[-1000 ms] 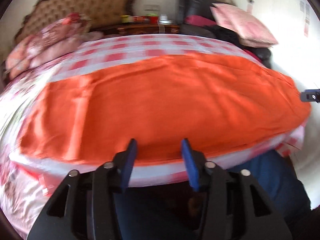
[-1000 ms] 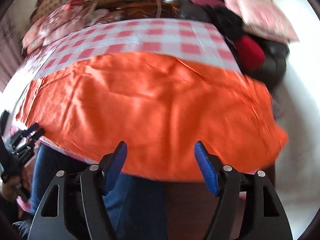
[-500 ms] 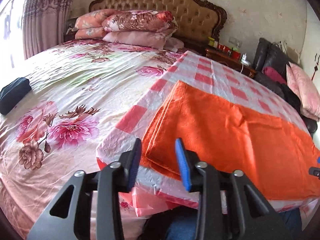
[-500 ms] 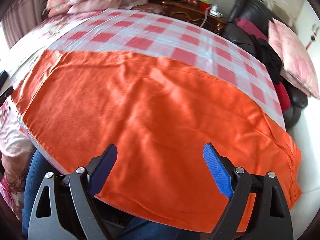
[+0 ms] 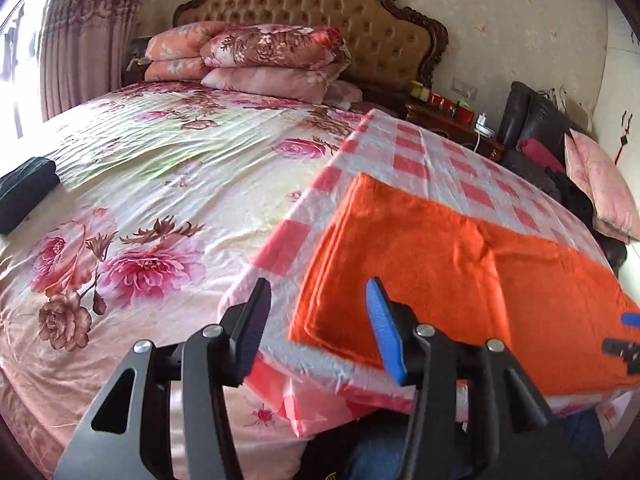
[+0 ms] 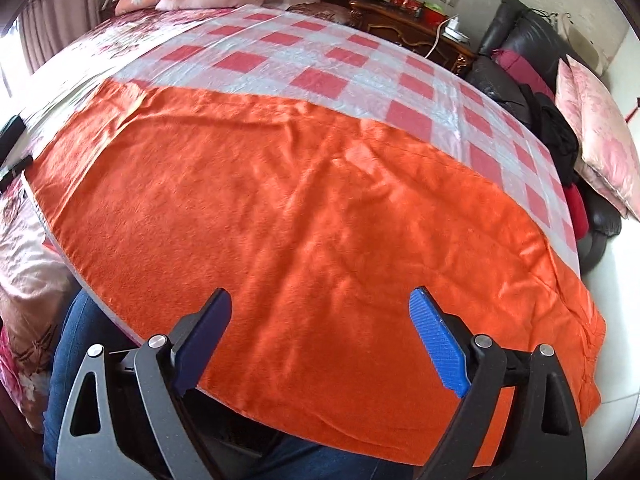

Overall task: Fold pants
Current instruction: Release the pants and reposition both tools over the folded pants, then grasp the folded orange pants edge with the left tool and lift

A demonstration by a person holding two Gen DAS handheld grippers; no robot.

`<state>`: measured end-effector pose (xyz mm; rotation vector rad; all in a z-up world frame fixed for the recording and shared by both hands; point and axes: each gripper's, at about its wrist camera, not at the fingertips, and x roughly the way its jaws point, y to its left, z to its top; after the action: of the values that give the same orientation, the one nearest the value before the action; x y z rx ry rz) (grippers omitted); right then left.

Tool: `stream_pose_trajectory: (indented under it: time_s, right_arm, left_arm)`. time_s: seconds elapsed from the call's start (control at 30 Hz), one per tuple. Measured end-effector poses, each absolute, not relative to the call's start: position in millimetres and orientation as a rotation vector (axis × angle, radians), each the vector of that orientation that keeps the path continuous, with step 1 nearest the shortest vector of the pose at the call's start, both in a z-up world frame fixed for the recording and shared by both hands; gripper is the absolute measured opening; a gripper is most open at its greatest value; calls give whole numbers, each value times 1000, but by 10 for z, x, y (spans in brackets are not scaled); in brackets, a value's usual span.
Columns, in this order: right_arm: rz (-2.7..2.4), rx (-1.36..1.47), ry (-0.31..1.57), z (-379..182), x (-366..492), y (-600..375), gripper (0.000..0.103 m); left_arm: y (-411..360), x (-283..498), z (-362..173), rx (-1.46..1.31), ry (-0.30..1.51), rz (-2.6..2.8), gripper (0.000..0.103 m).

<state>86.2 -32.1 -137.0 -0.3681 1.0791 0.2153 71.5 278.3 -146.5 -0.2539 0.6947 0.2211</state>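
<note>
Orange pants lie flat lengthwise along the near edge of a pink-and-white checked cloth. In the left wrist view the pants show their left end in layered edges. My left gripper is open and empty, hovering just before that left end's near corner. My right gripper is wide open and empty above the pants' near edge, toward their right half. The right gripper's tip shows at the right edge of the left wrist view.
A floral bedspread spreads to the left with stacked pillows at the headboard. A dark bundle lies at far left. A nightstand and a black sofa with clothes stand behind right. The person's jeans are below.
My left gripper swung left from the pants' middle to their left end and opened wider. My right gripper moved closer over the pants and opened wider.
</note>
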Motion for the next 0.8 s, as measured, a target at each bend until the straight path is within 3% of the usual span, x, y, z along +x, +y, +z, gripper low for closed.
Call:
stream_pose_trajectory:
  time_s: [0.13,0.3,0.8]
  right_arm:
    - [228,-388,1090,-1434,818,-275,88]
    - [206,-388,1102,-1496,829,-332,88]
    - [349,-380,1021,-1563,1039,237,88]
  left_arm:
    - [2728,885,-1546,-139,765,181,47]
    - [2513,949,-1592,33,811,129,12]
    - [3461,1163,-1626,-147,795,192,10]
